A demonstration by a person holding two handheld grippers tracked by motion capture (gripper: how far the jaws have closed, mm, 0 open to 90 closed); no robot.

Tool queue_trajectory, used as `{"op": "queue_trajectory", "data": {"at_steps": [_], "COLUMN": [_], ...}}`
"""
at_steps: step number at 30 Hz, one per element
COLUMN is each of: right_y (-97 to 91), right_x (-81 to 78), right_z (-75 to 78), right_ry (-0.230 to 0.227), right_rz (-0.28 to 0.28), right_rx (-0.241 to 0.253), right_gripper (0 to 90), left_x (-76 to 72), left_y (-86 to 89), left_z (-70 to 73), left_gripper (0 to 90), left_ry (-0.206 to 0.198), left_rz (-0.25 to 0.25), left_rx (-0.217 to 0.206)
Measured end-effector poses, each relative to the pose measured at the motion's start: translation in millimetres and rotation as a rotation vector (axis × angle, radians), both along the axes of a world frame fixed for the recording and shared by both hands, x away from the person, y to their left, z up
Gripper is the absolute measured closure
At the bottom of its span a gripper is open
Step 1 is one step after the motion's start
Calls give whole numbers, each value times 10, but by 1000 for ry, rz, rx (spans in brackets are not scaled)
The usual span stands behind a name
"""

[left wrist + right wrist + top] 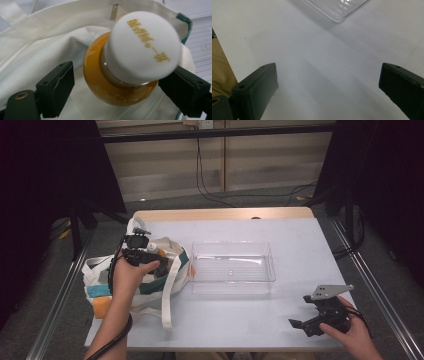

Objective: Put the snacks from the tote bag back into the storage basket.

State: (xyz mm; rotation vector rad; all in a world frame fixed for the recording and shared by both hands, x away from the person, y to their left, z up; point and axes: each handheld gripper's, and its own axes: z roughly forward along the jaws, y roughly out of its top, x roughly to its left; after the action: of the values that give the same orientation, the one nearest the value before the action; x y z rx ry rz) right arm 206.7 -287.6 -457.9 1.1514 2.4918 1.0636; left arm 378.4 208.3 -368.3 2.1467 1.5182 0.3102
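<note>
A bottle of orange liquid (117,95) with a white cap (142,47) stands in the mouth of a white canvas bag (37,45). My left gripper (120,82) is open around the bottle's shoulder: the right jaw is at the glass, while the left jaw stands off it with a visible gap. In the high view the left gripper (150,262) reaches into the bag (170,285) at the table's left, with the bottle's white cap (152,248) just beyond it. My right gripper (301,311) rests open near the front right corner, with nothing between its jaws (327,85).
A clear plastic tray (272,265) lies in the middle of the white table (300,240); its corner (337,10) lies ahead of the right gripper. The bag's strap trails toward the front edge. An orange item (101,306) lies by the bag's near left side.
</note>
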Motion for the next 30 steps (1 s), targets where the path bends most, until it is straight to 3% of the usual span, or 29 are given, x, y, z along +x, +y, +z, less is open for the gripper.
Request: {"op": "queue_trajectory", "data": {"at_steps": [12,30], "right_y": [3,9], "right_x": [-1,-3], "right_z": [0,-2], "right_ry": [-1,0], "right_rz": [-1,5], "right_rx": [-1,-5], "right_gripper": [21,21], "left_x": [40,92], "left_y": [-12,-45], "left_z": [-29,-46], "left_gripper": [115,151], "left_ry": [39,88], "left_rz": [39,52], "left_rx": [-9,-29]}}
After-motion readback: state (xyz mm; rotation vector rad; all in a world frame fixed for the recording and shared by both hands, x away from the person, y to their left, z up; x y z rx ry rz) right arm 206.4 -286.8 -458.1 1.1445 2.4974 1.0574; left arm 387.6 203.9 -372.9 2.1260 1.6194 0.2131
